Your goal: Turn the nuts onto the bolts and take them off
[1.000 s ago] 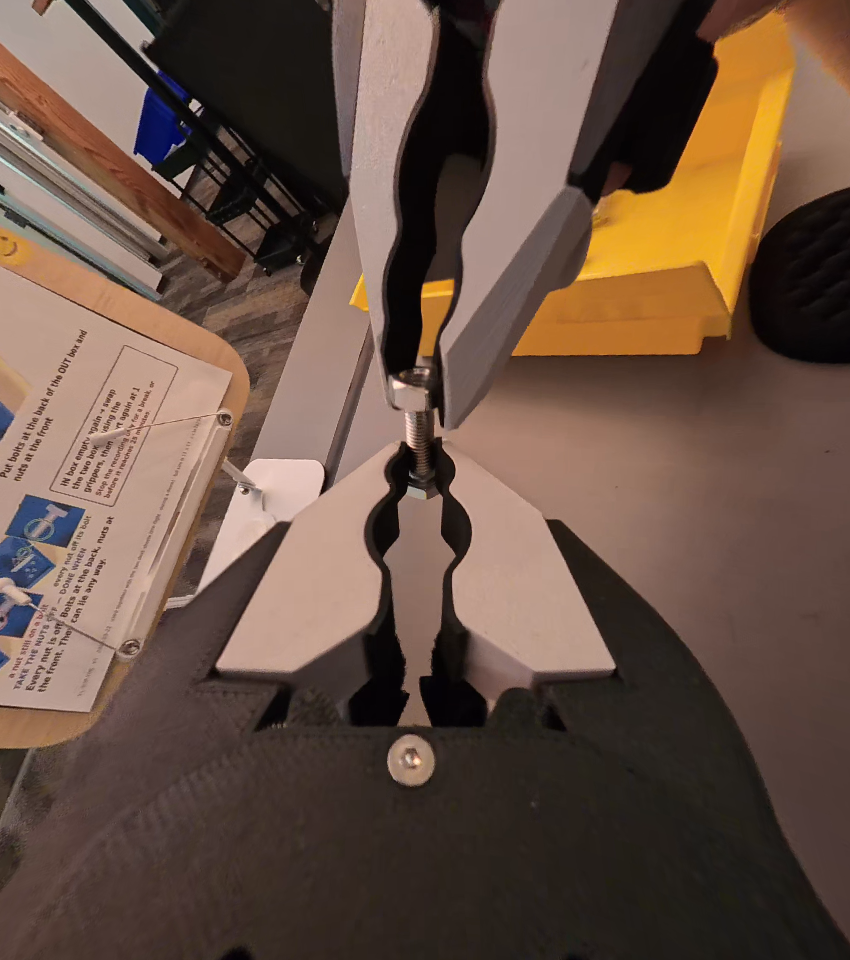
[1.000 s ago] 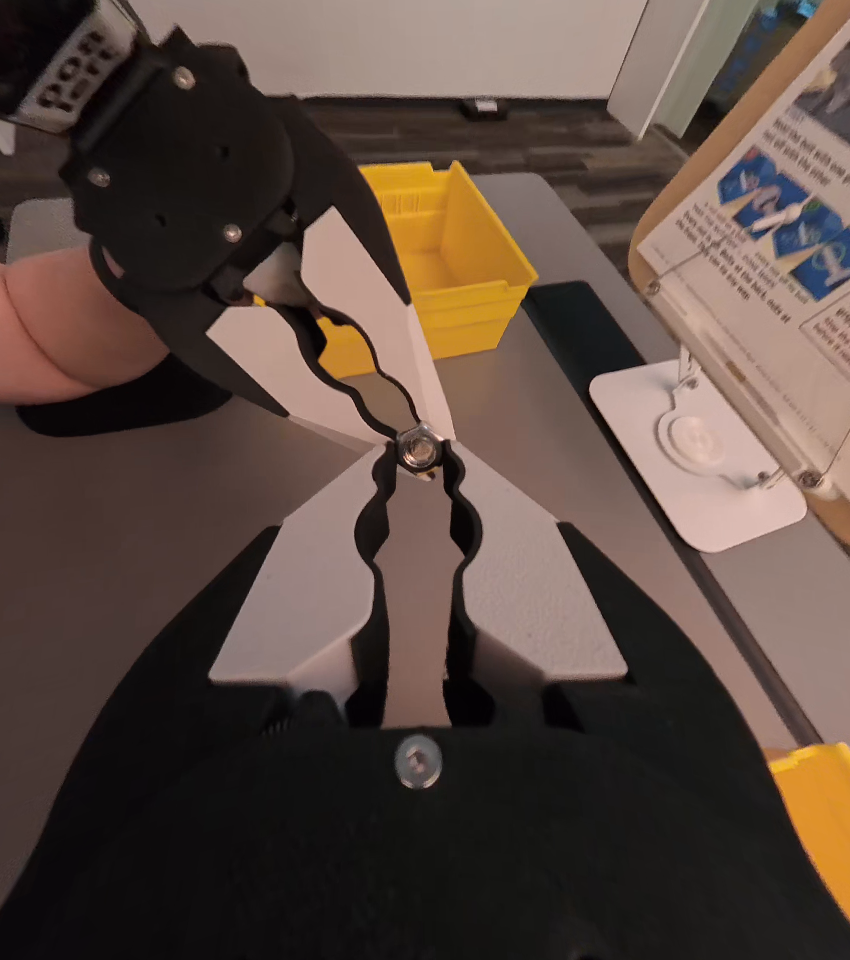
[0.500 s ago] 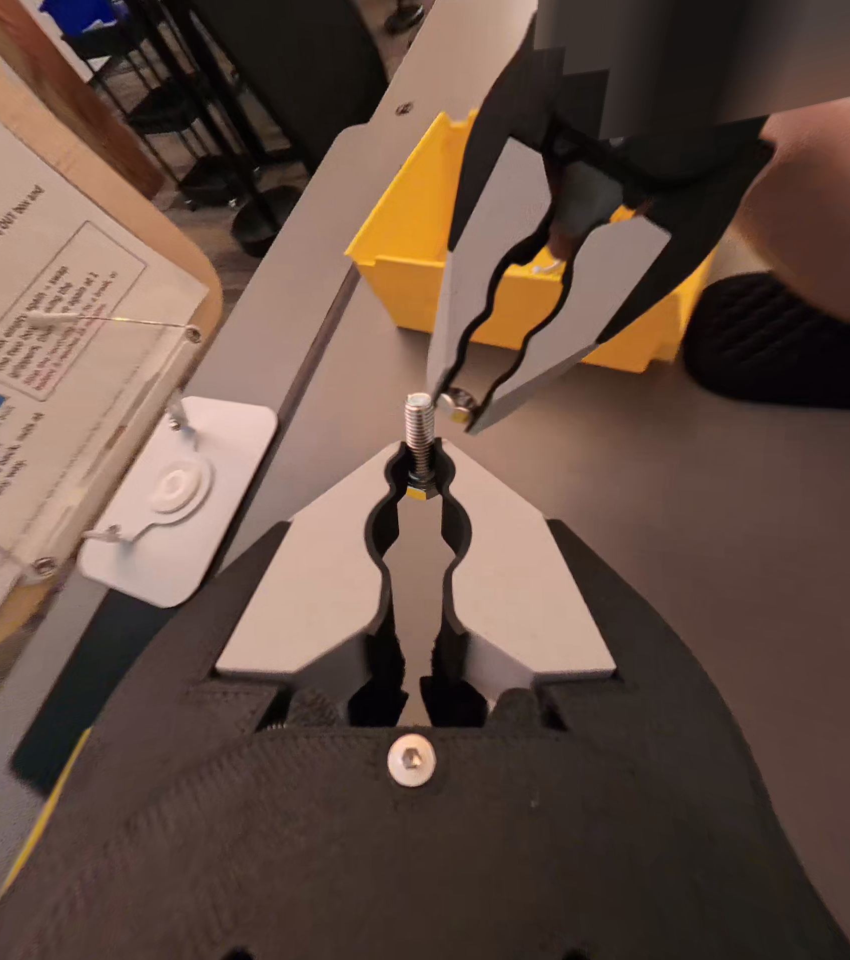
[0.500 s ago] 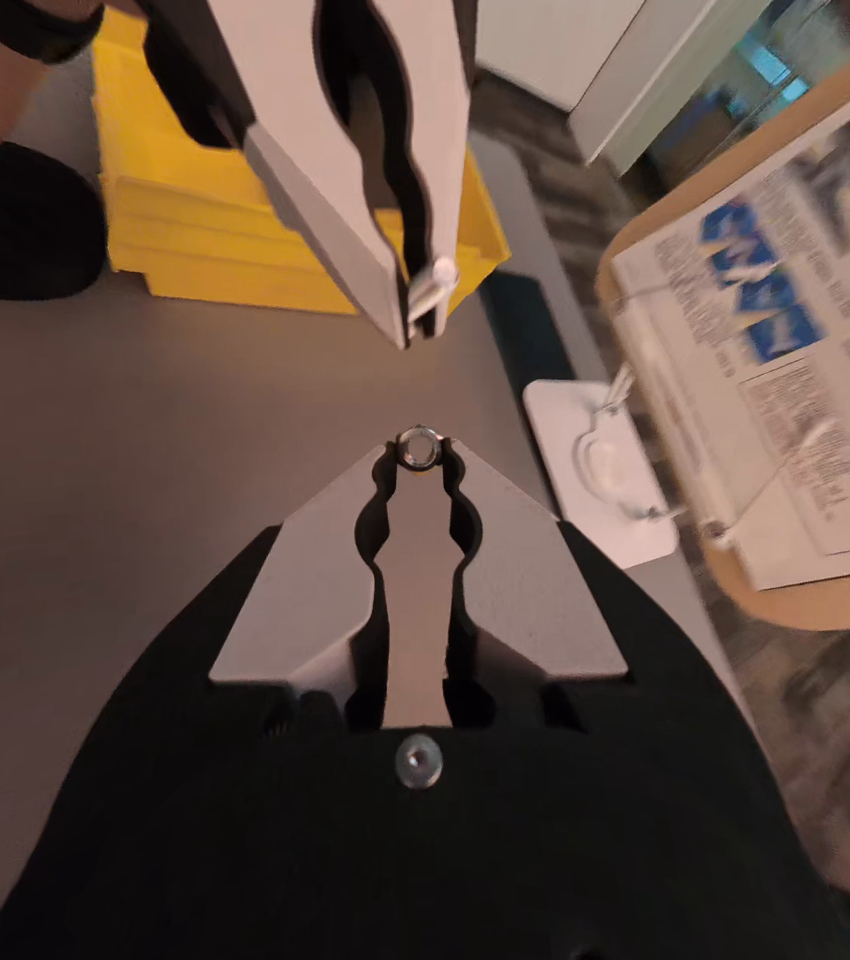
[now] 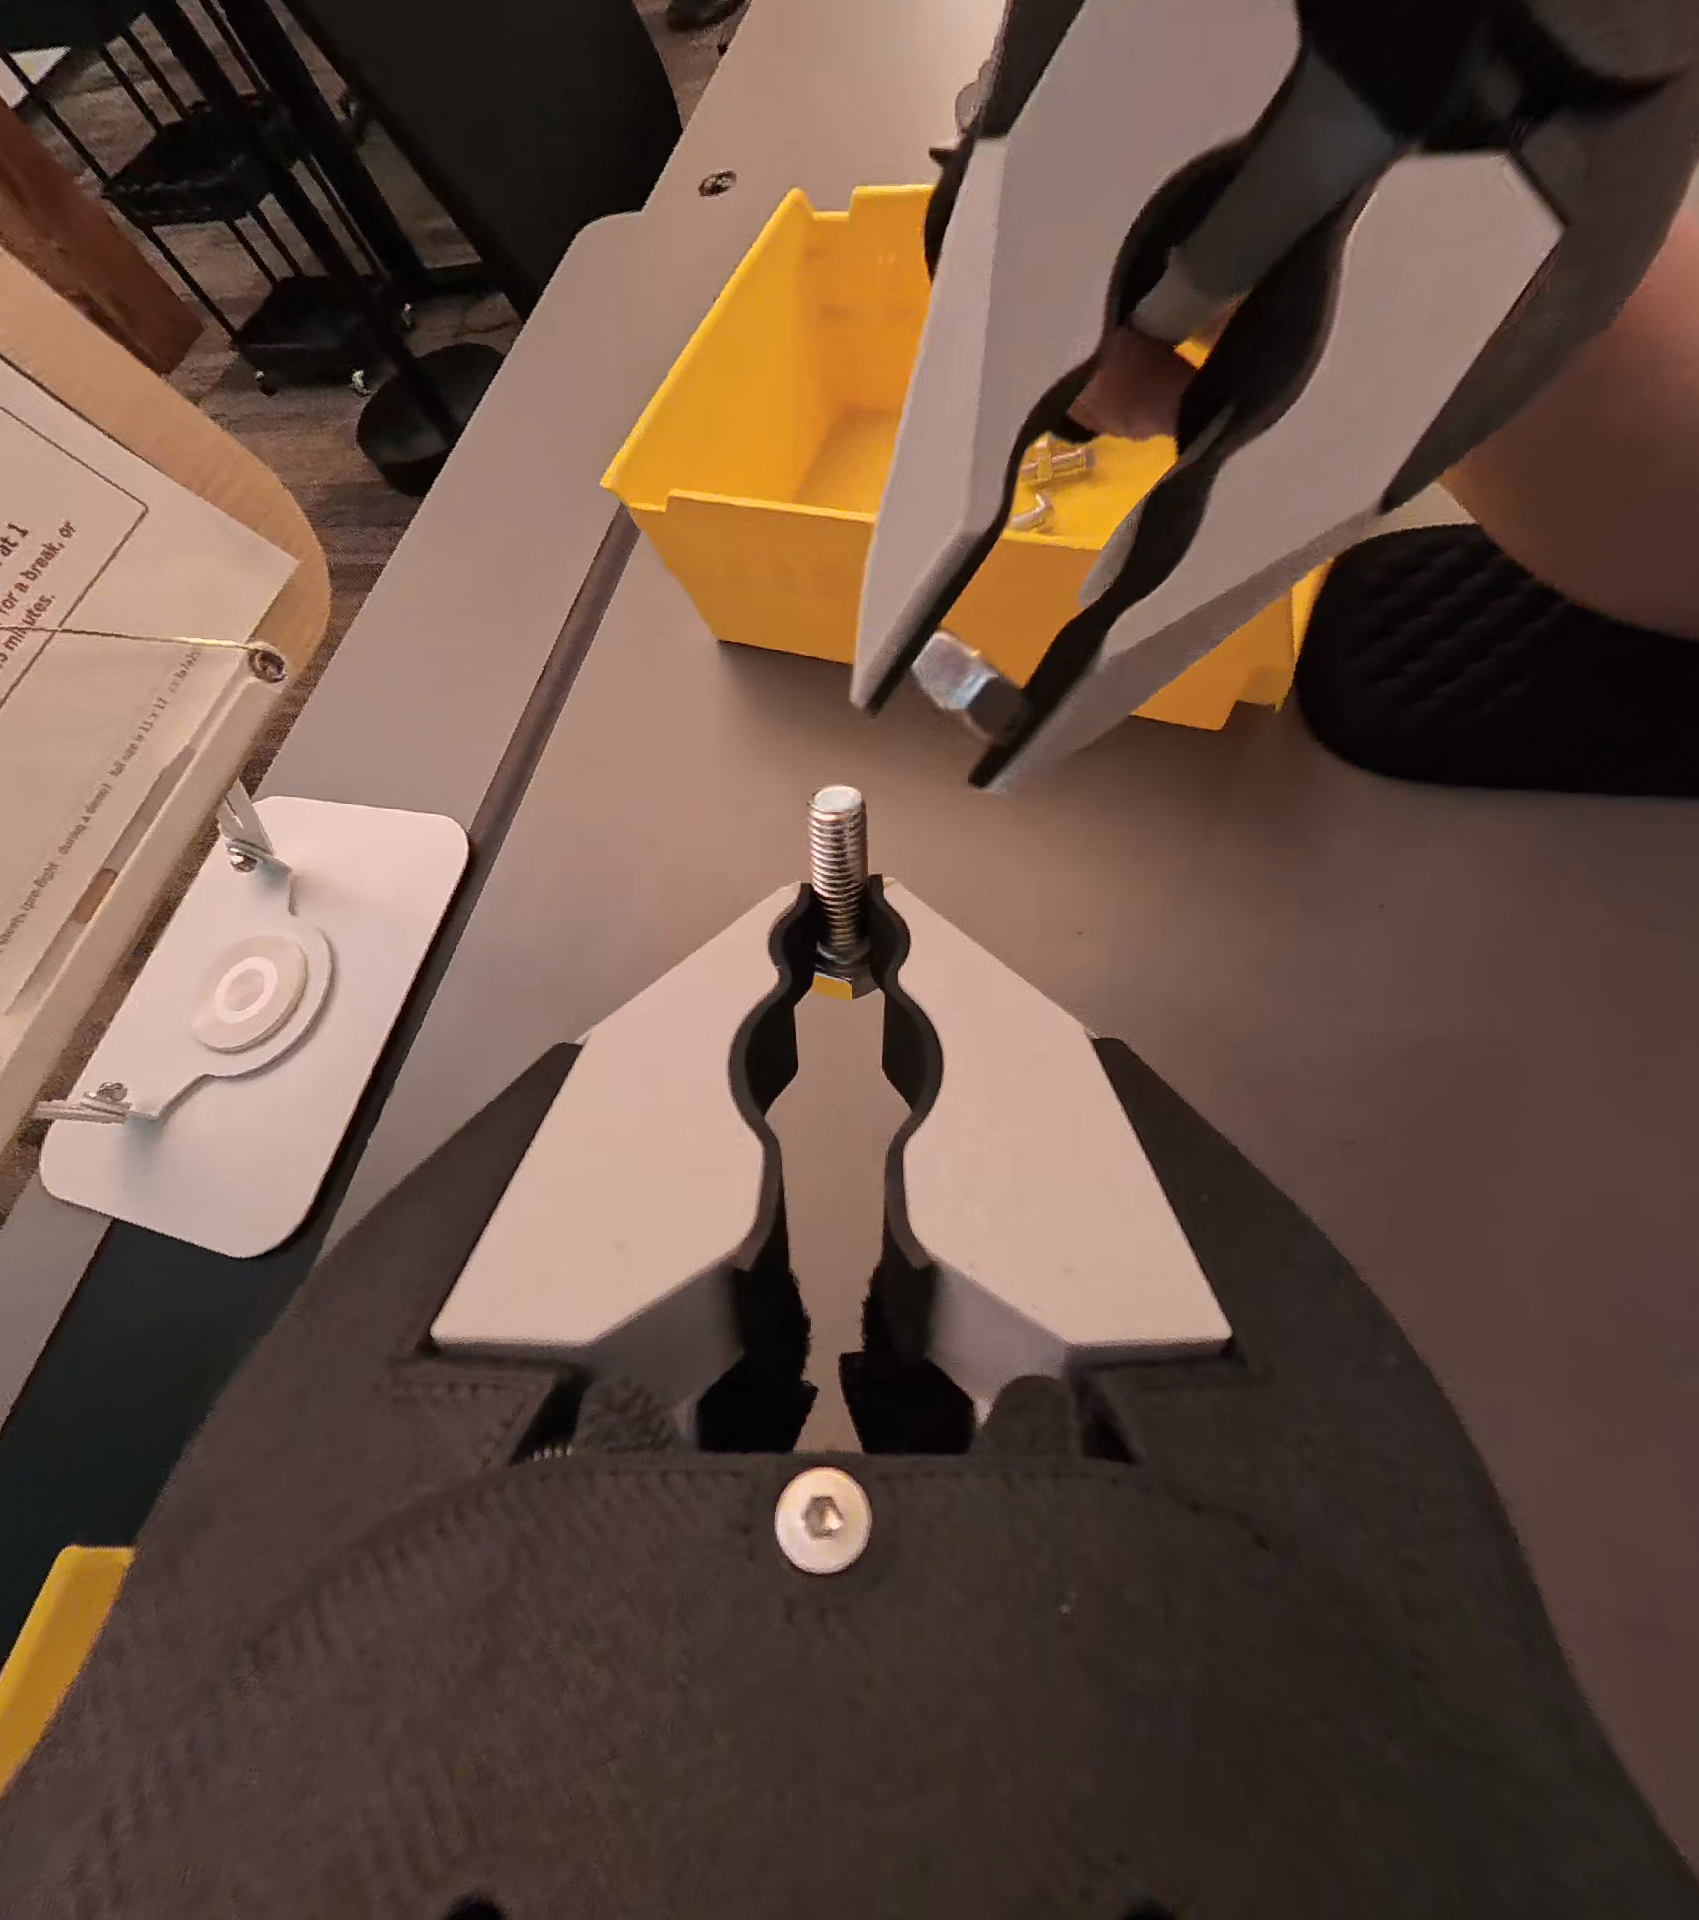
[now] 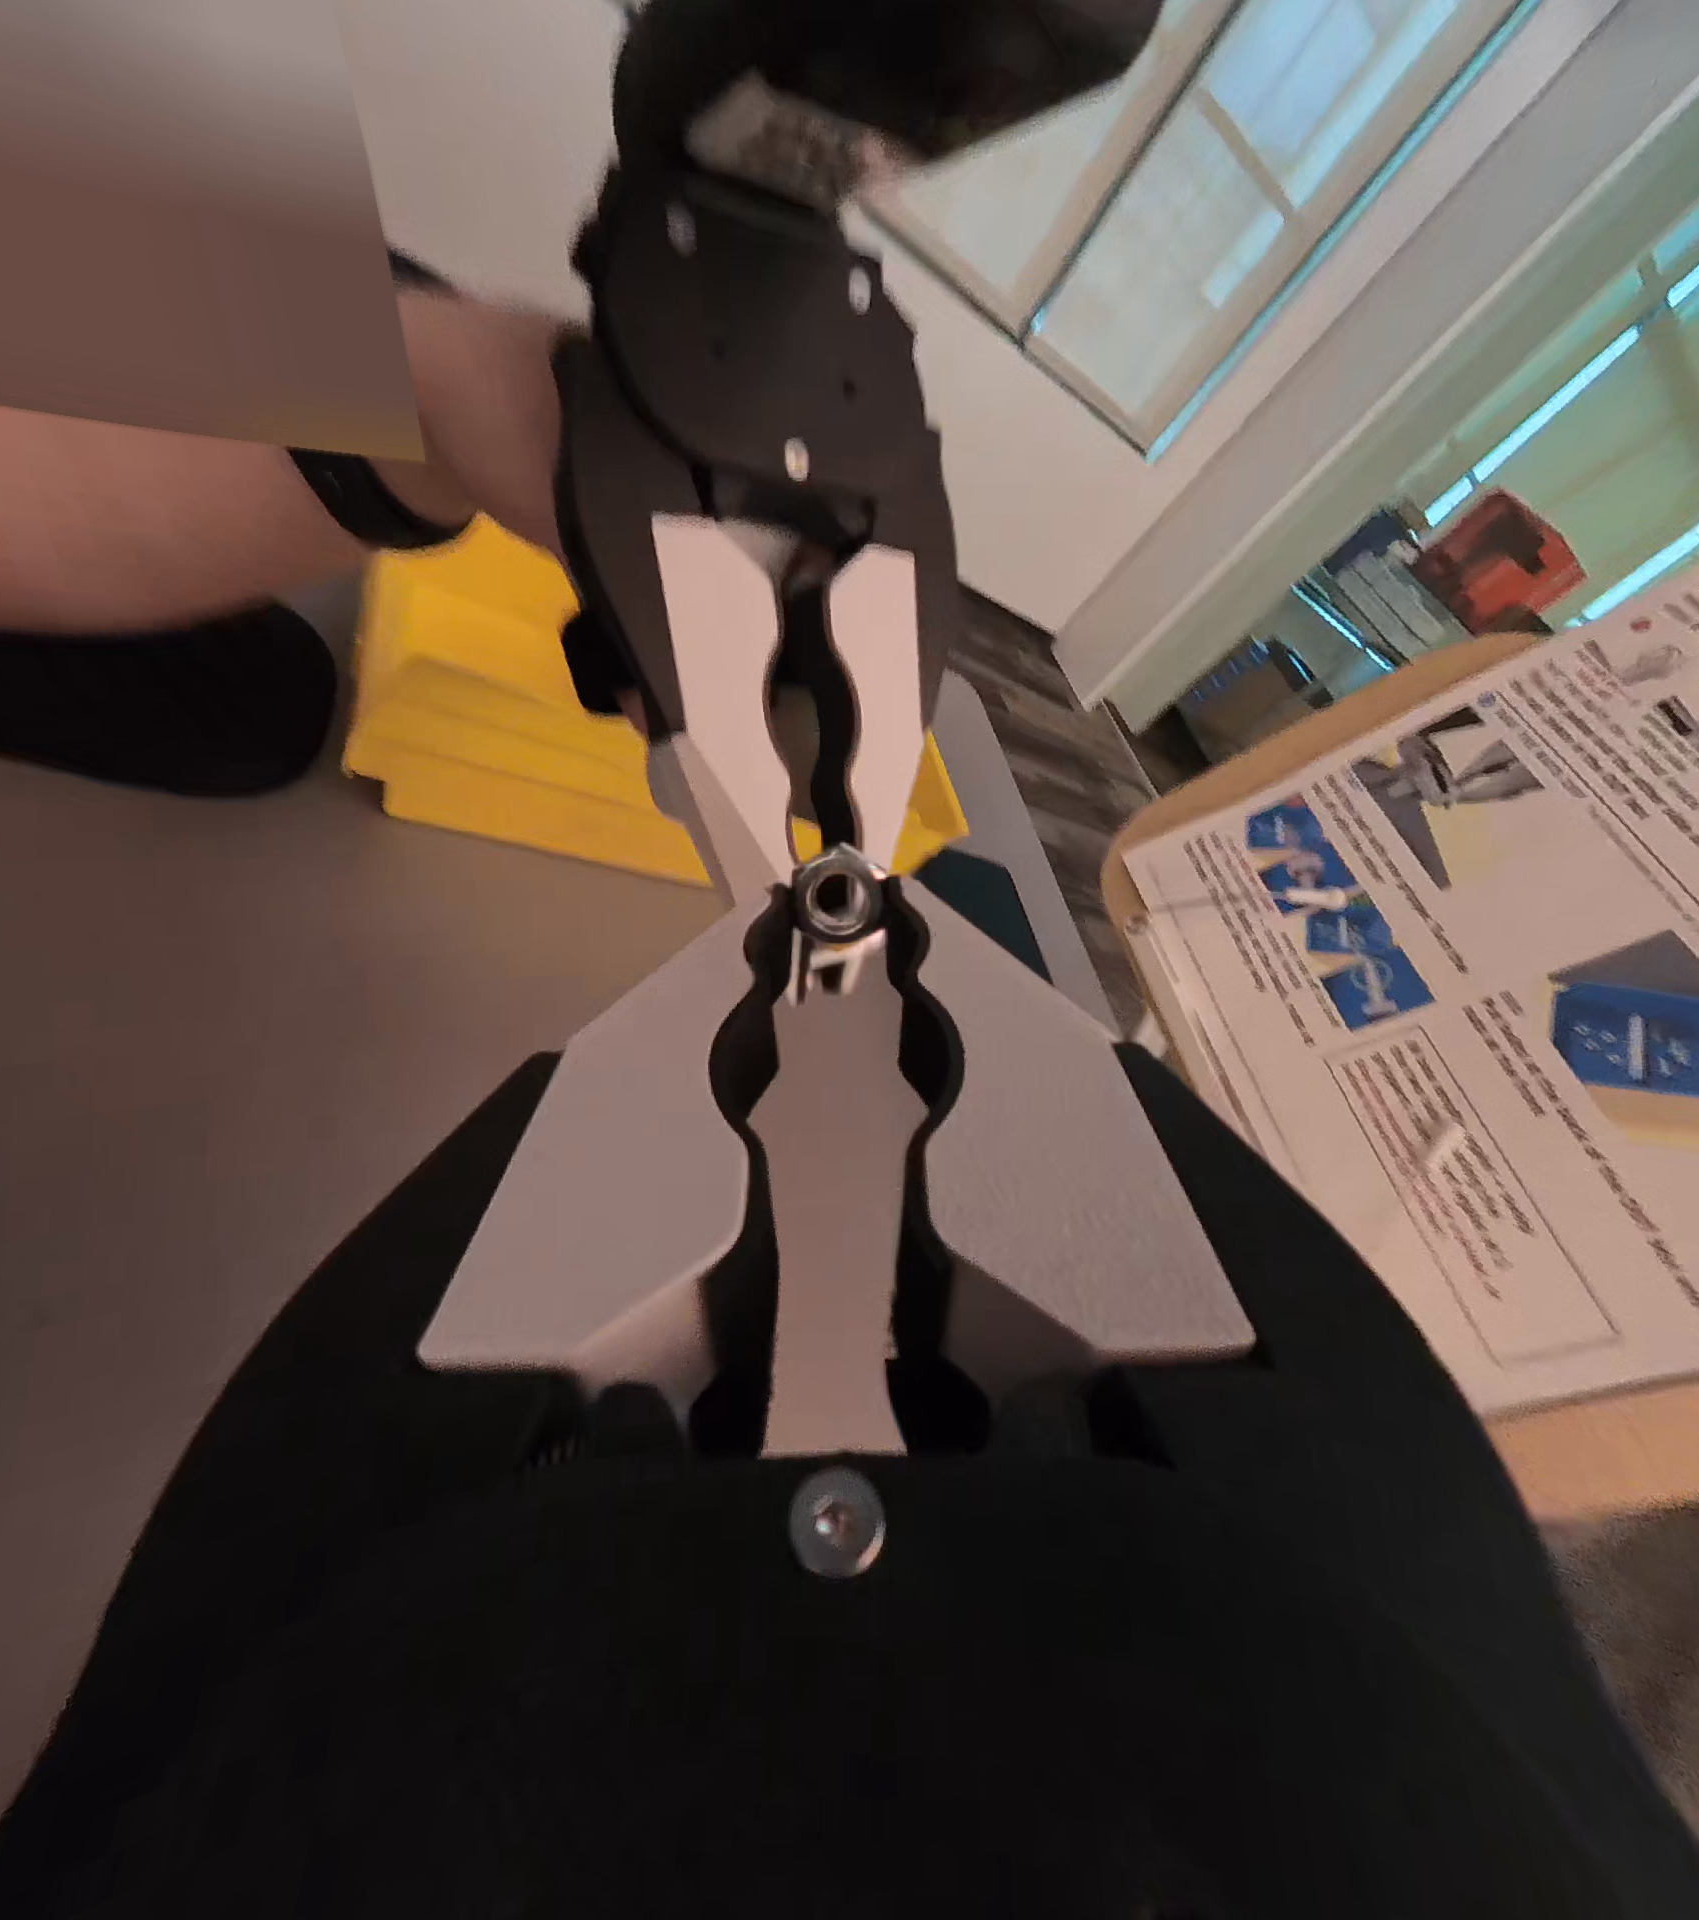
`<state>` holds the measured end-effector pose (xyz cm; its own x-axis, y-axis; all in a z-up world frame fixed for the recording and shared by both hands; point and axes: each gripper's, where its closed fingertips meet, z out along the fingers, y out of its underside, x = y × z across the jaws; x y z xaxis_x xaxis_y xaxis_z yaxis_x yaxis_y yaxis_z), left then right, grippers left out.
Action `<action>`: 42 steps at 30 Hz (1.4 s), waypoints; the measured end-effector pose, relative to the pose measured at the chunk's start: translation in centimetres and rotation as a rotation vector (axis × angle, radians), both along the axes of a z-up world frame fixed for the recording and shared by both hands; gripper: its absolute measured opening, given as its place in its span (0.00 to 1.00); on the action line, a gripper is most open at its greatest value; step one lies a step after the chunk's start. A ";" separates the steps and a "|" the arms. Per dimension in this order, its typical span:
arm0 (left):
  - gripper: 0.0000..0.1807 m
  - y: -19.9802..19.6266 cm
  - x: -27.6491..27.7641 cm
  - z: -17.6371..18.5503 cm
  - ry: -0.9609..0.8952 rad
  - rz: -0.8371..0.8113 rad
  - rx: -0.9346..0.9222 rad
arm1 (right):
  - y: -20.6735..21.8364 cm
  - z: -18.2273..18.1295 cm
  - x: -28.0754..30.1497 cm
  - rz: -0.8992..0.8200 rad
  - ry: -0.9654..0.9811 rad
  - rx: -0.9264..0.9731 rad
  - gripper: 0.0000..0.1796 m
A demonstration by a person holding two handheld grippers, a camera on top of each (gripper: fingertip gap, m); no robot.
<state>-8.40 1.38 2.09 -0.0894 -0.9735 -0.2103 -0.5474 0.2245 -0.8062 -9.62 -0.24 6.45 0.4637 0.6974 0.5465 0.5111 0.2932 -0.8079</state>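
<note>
In the left wrist view my left gripper (image 5: 837, 920) is shut on a bolt (image 5: 837, 857) by its head end. The bare threaded shaft sticks out forward. My right gripper (image 5: 931, 730) hangs just beyond it to the upper right, shut on a hex nut (image 5: 964, 681). The nut is clear of the bolt's tip, with a small gap between them. In the right wrist view my right gripper (image 6: 832, 916) holds the nut (image 6: 832, 899) with its hole facing the camera. The left gripper (image 6: 816, 844) points at it from right behind. The bolt is not clear there.
A yellow bin (image 5: 772, 468) with several loose metal parts stands on the grey table (image 5: 1344, 1039) behind the grippers. A black pad (image 5: 1551, 675) and a person's arm lie to the right. An instruction sheet (image 5: 45, 727) on a white stand (image 5: 242, 1018) is left. Another yellow bin's edge (image 5: 24, 1714) shows at the lower left. The gap from one gripper's tips to the other's is roughly 4 centimetres.
One second ago the nut sat on the bolt's tip. It has come off, and the right gripper has carried it a short way up and to the right of the bolt.
</note>
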 end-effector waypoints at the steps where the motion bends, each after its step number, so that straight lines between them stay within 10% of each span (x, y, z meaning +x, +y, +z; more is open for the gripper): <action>1: 0.04 -0.2 0.1 0.0 -0.001 -0.011 0.008 | -0.4 0.7 -0.3 0.033 0.060 -0.011 0.09; 11: 0.04 -4.7 1.9 4.6 -0.315 -0.201 -0.056 | -1.8 6.3 -0.2 0.326 0.726 -0.138 0.09; 42: 0.04 -5.3 1.2 7.9 -0.489 -0.218 -0.107 | -2.9 6.2 -0.2 0.404 0.684 -0.201 0.09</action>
<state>-7.22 -3.95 9.98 -0.2083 -0.9616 -0.1789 -0.0527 0.1937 -0.9797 -9.81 -3.09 12.67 0.3411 0.9365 0.0810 -0.2277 0.1659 -0.9595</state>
